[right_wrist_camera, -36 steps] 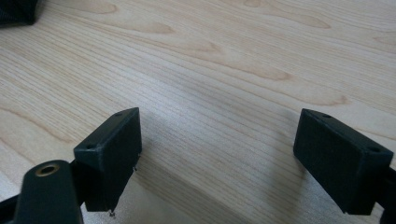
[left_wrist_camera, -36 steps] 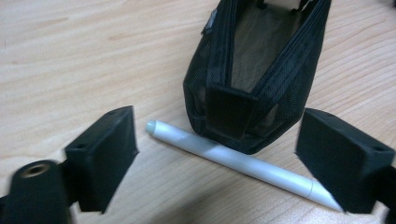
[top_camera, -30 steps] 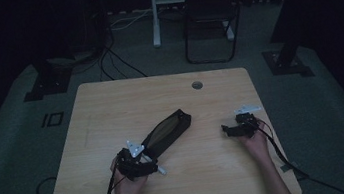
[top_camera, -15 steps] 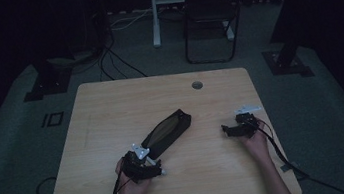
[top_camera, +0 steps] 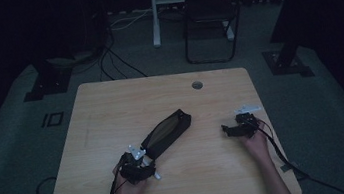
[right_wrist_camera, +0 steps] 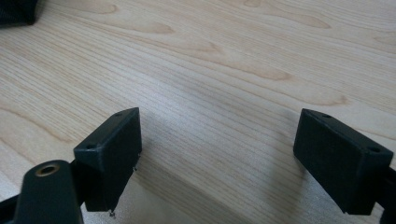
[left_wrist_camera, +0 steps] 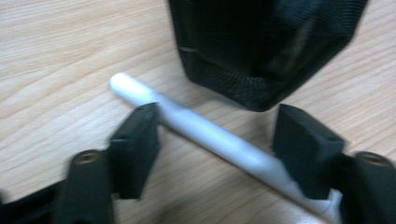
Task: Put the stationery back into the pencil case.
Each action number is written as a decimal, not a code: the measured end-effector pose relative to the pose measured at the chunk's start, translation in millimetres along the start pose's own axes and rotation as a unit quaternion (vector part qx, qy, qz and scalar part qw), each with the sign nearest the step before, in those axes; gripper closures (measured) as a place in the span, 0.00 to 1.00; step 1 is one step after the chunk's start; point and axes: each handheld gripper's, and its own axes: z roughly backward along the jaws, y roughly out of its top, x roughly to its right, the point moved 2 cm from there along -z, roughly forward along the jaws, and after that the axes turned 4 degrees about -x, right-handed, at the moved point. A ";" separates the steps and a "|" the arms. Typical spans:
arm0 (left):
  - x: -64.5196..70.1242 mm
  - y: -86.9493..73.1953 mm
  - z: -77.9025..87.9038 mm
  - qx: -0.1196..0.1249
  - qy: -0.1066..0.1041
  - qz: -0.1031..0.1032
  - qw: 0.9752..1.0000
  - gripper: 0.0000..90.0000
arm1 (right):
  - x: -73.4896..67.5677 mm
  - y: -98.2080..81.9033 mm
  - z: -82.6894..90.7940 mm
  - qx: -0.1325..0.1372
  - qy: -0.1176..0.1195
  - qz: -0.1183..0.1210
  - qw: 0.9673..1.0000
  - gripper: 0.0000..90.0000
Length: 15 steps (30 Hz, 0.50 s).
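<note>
**Pouch mid-table, pen at its near end**

On the table (top_camera: 110,105) a pouch (top_camera: 167,133) lies slantwise in the middle. A pen (left_wrist_camera: 205,133) lies just before its near end, between the left gripper's (left_wrist_camera: 215,149) jaws. The right gripper (top_camera: 232,129) rests well apart, toward the right edge.

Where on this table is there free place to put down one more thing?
Free: the far-left part of the table, and the middle strip between the black pouch and the right tongs. Crowded: the near-left, where the left tongs straddle a white pen beside the pouch.

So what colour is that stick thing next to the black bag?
Silvery white pen, clearest in the left gripper view.
</note>
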 end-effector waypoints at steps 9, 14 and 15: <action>-33.2 1.5 3.3 -0.005 0.025 0.042 0.999 0.75 | 0.0 0.0 0.0 0.000 0.000 0.000 1.000 0.17; -43.9 2.0 3.8 -0.009 0.025 0.040 0.999 0.84 | 0.0 0.0 0.0 0.000 0.000 0.000 1.000 0.17; -44.8 1.7 4.2 -0.010 0.027 0.037 0.999 0.84 | 0.0 0.0 0.0 0.000 0.000 0.000 1.000 0.17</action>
